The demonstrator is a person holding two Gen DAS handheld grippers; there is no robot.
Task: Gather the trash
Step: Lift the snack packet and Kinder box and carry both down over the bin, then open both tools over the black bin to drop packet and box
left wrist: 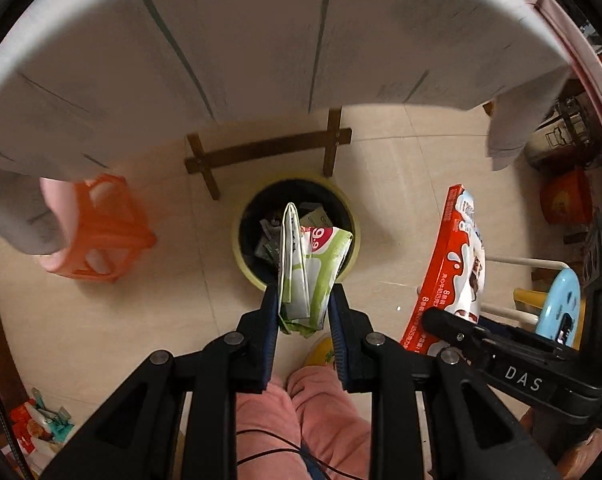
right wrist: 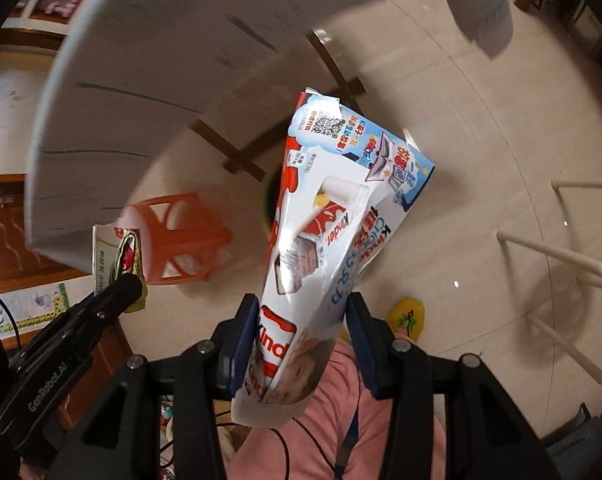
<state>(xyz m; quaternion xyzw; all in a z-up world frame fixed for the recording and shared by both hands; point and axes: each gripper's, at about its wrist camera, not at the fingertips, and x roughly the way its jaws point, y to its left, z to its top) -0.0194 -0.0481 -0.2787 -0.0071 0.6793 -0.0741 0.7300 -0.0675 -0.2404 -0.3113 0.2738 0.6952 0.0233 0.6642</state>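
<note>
Nearest, the left hand-held gripper (left wrist: 304, 312) is clamped on the lower end of a folded green-and-white paper wrapper (left wrist: 309, 276), light and limp, hanging right above the round yellow-rimmed bin (left wrist: 355, 236) on the floor. The right hand-held gripper (right wrist: 301, 320) pinches a red-and-white cardboard chocolate box (right wrist: 333, 216) near its bottom end; the box looks stiff, light and easily crushed, and it sits beside the bin, not yet over it.

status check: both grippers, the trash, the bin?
Left hand-held gripper shut on green wrapper, above open trash bin. Right hand-held gripper shut on Kinder box. Nothing blocks the bin mouth.
</note>
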